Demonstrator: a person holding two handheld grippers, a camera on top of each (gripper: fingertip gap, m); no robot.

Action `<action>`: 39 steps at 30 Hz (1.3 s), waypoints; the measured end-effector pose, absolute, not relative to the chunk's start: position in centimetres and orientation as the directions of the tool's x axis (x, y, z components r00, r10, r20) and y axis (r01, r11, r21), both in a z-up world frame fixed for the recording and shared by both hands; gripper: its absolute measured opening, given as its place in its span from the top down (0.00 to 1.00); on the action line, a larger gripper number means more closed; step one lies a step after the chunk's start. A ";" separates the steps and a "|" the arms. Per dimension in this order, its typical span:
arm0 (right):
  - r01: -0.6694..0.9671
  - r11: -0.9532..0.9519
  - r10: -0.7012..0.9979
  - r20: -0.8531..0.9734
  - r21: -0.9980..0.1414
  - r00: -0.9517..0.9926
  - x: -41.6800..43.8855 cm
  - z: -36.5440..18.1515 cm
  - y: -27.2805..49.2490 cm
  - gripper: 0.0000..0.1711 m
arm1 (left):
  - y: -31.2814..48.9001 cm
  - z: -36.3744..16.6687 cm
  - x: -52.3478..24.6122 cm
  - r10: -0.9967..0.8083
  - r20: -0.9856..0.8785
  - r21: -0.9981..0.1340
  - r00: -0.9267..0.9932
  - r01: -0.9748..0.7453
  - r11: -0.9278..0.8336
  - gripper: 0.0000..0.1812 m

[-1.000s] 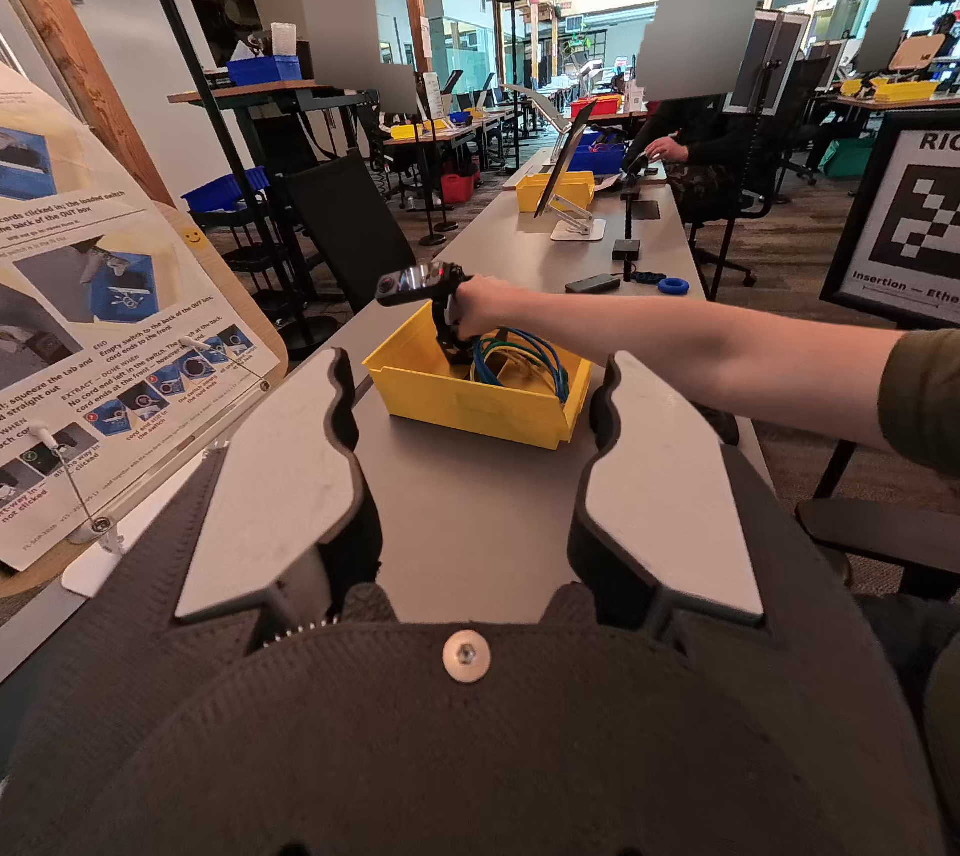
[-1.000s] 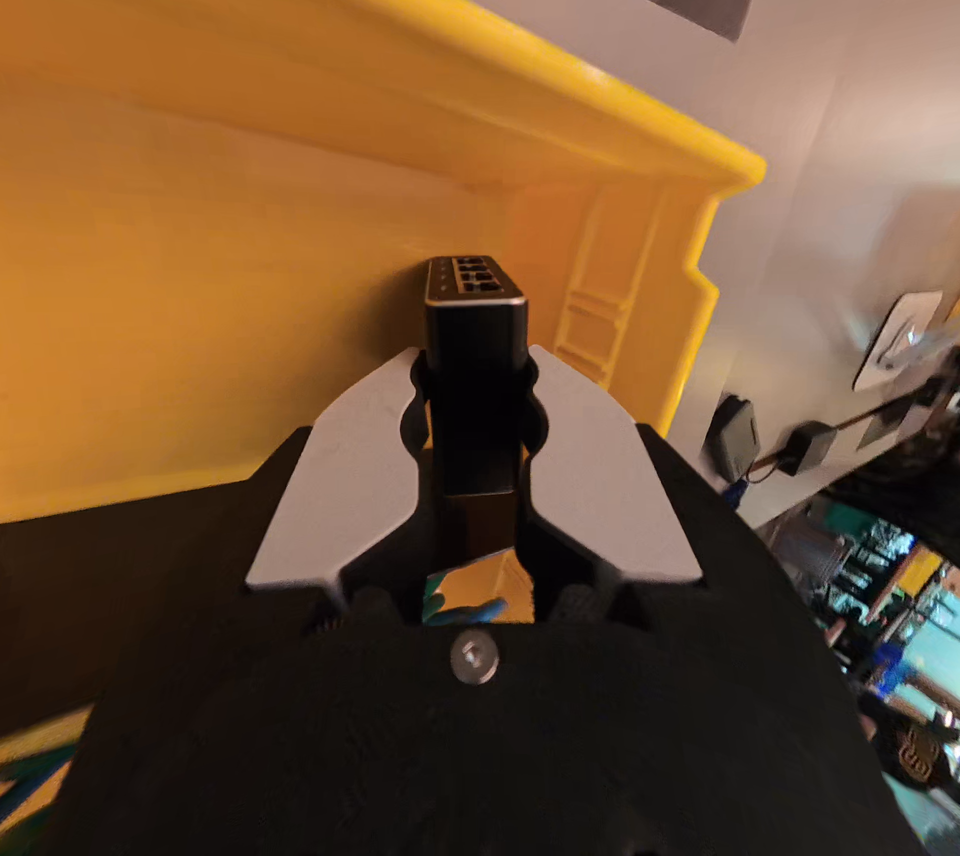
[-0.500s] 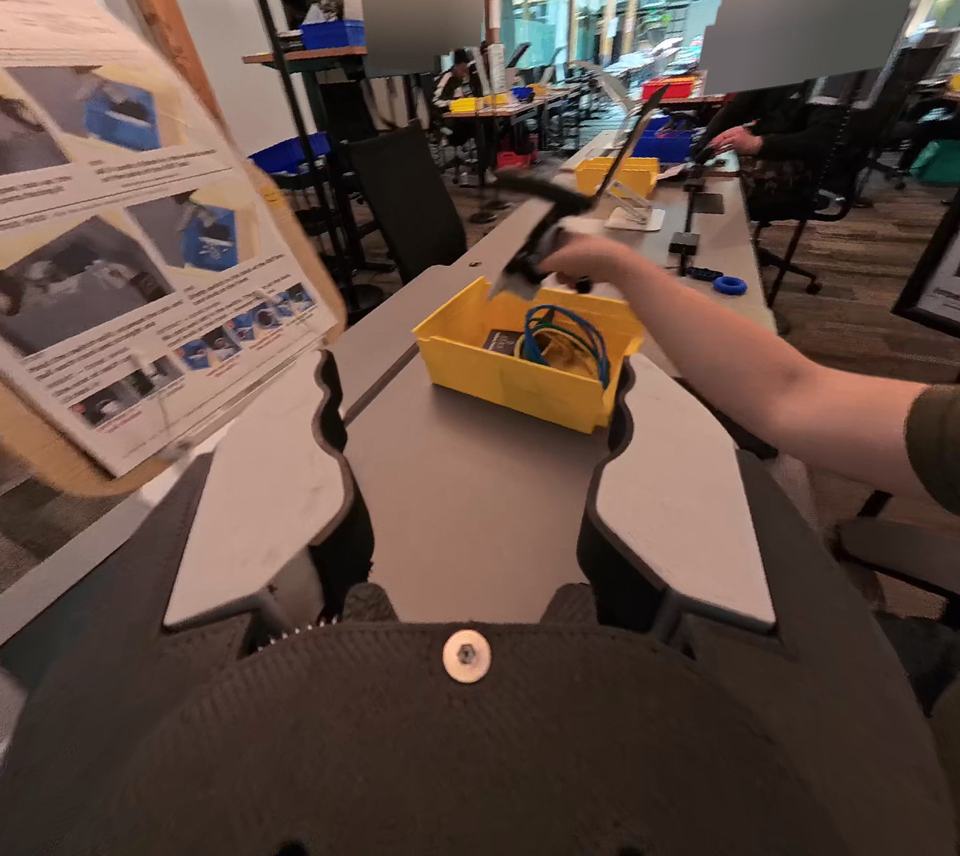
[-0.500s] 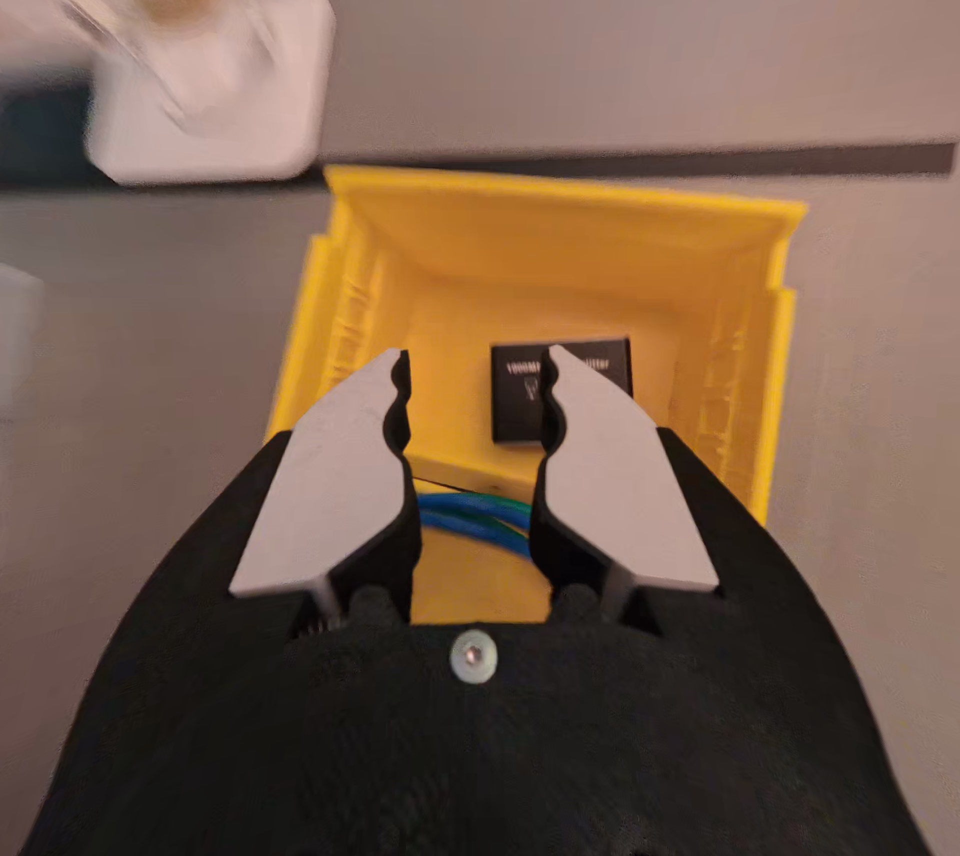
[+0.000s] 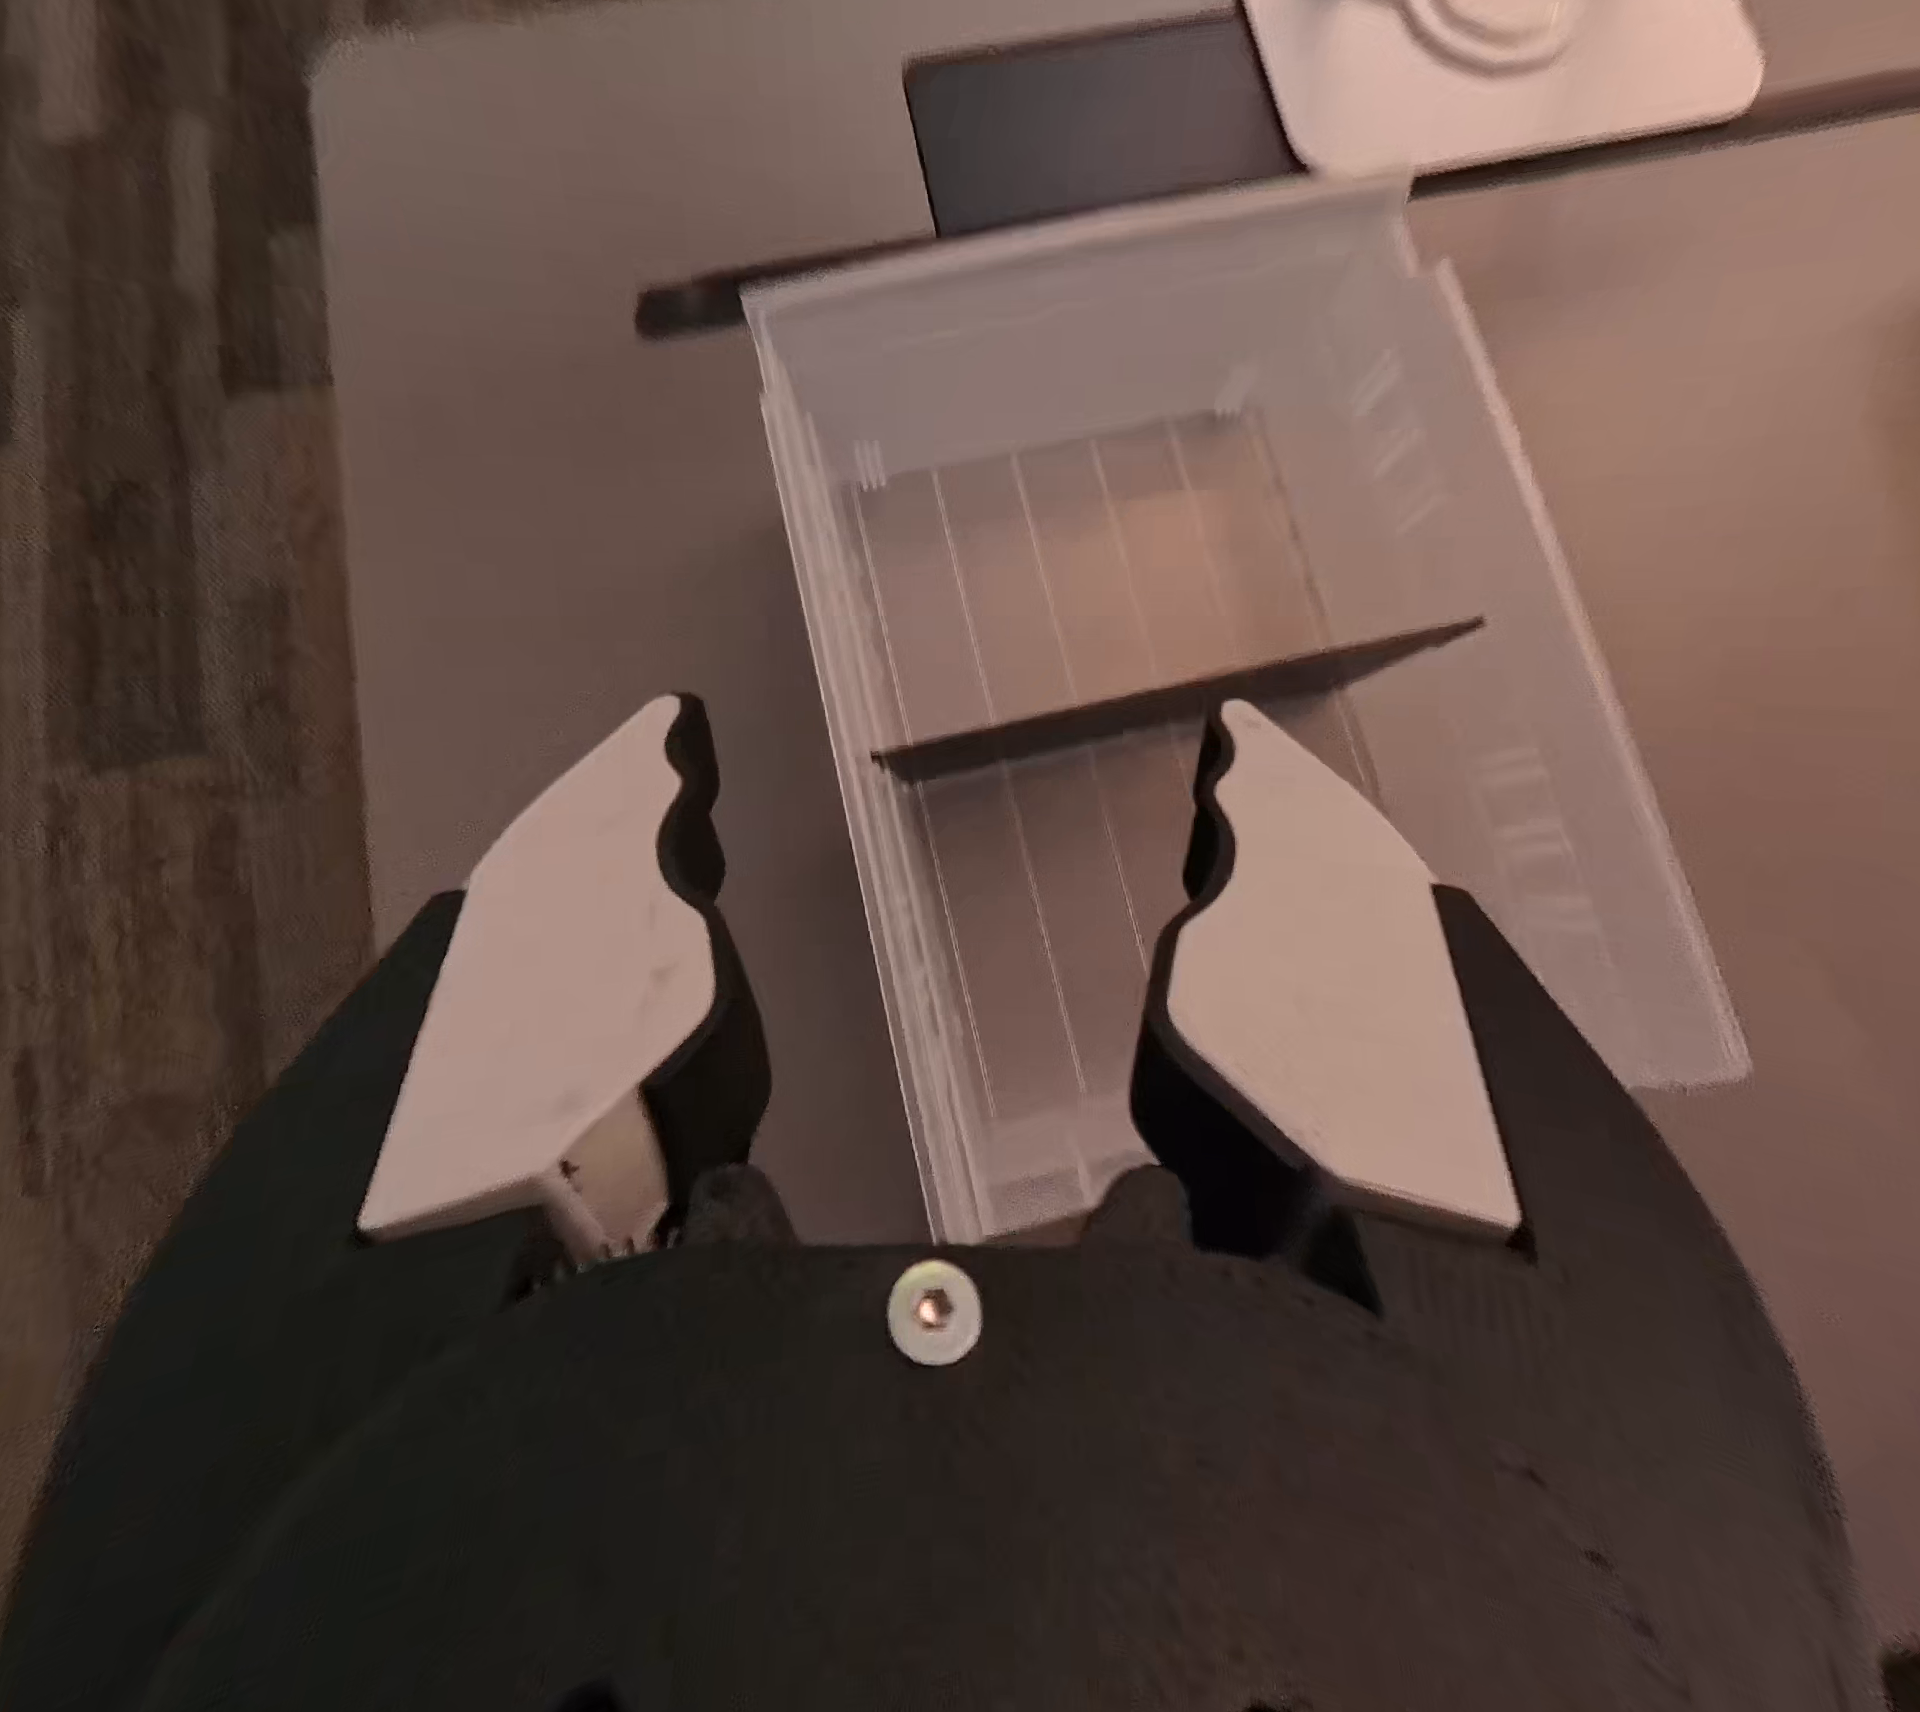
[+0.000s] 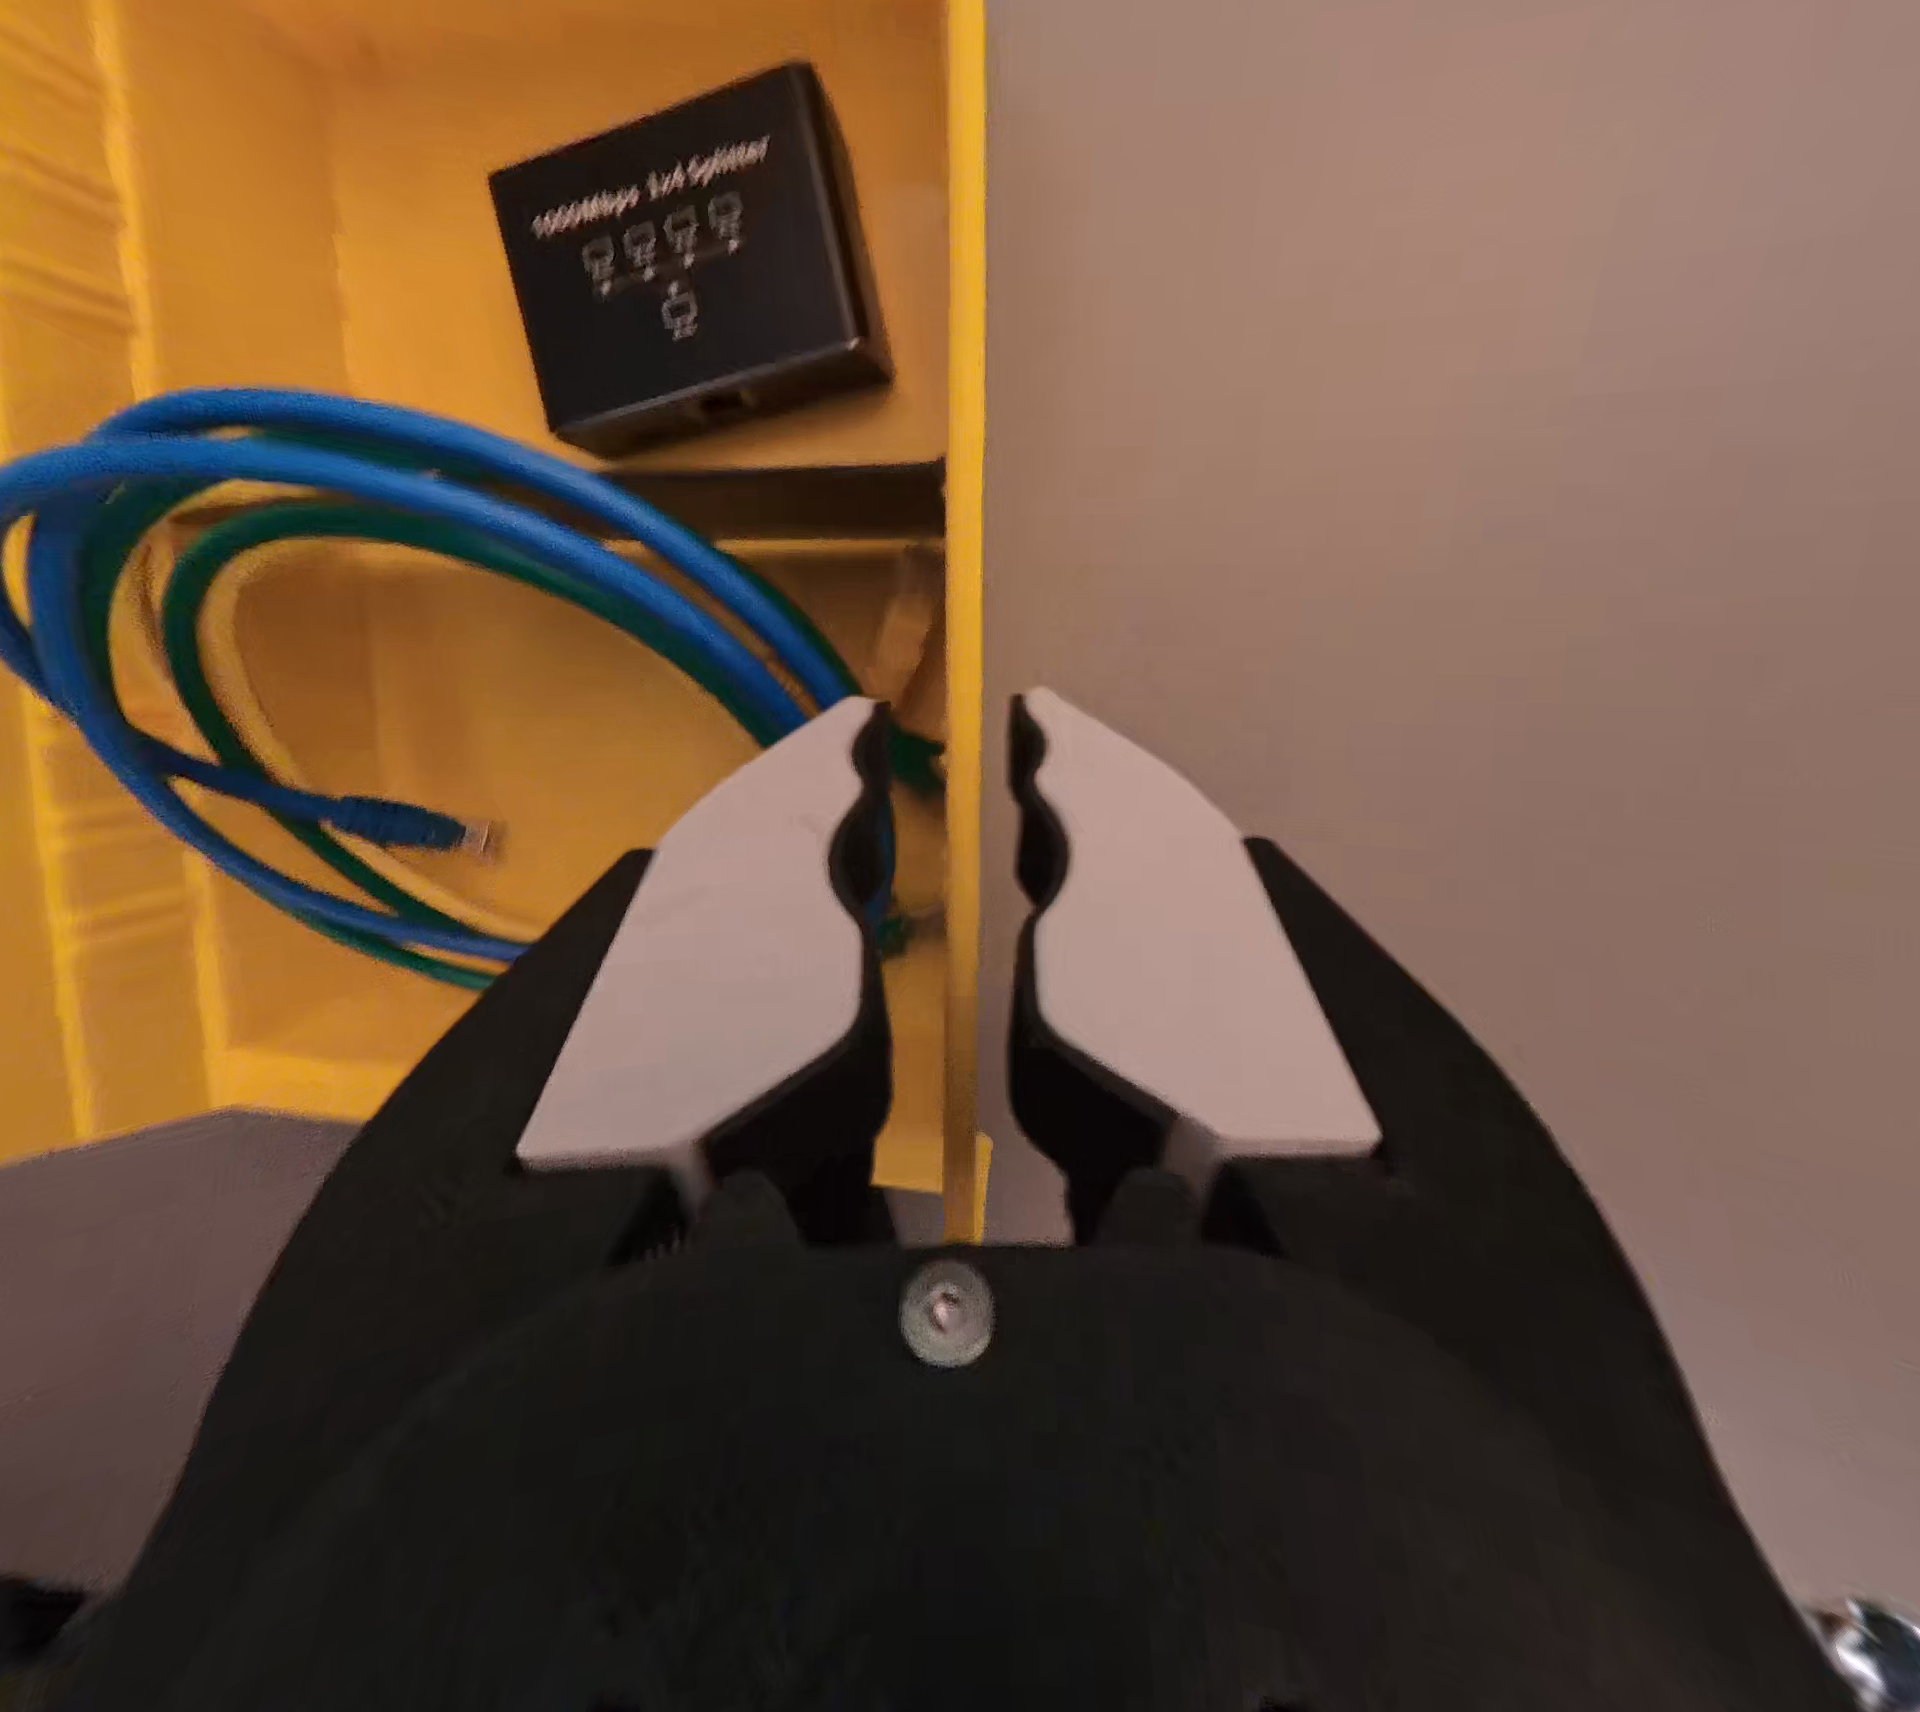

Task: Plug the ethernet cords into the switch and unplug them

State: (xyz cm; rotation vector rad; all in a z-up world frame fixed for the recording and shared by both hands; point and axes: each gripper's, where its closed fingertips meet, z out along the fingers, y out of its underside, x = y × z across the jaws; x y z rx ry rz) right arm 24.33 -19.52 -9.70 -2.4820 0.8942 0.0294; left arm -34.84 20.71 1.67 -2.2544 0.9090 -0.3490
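switch [image 6: 691,260] and cords [image 6: 343,623] in yellow bin [image 6: 964,312], right gripper [image 6: 948,717] narrow astride its wall, left gripper [image 5: 951,732] wide

Your left wrist view is dim, warm-toned and motion-blurred, worst toward the top edge. Your right wrist view is brighter, slightly soft, with wide-angle bending at its edges.

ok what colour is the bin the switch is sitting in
Yellow. The bin holding the black switch shows best in the right wrist view.
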 end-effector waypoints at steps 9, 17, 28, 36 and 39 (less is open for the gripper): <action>-0.514 -0.837 -0.484 -0.182 -0.189 0.856 24.0 -11.9 -19.3 0.95 | 20.1 -4.4 -36.9 -0.654 0.030 -0.392 0.756 -0.593 -0.703 0.56; -0.476 -0.867 -0.446 -0.201 -0.145 0.872 23.3 -12.9 -19.3 0.95 | 18.6 -9.9 -38.7 -0.628 0.098 -0.075 0.772 -0.623 -0.779 0.71; -0.309 -0.951 -0.304 -0.152 -0.007 0.940 14.7 -12.8 -13.6 0.95 | 14.9 -11.7 -33.5 -0.789 -0.056 0.108 0.611 -0.782 -0.613 0.87; -0.229 -0.966 -0.230 -0.005 -0.121 0.973 12.5 -10.2 -11.4 0.84 | 10.2 -10.7 -29.1 -0.905 -0.011 0.085 0.425 -0.902 -0.424 0.72; -0.248 -0.894 -0.315 0.131 -0.372 0.940 12.3 -4.6 -9.9 0.78 | 10.3 -7.7 -28.9 -0.904 -0.016 -0.056 0.427 -0.903 -0.426 0.71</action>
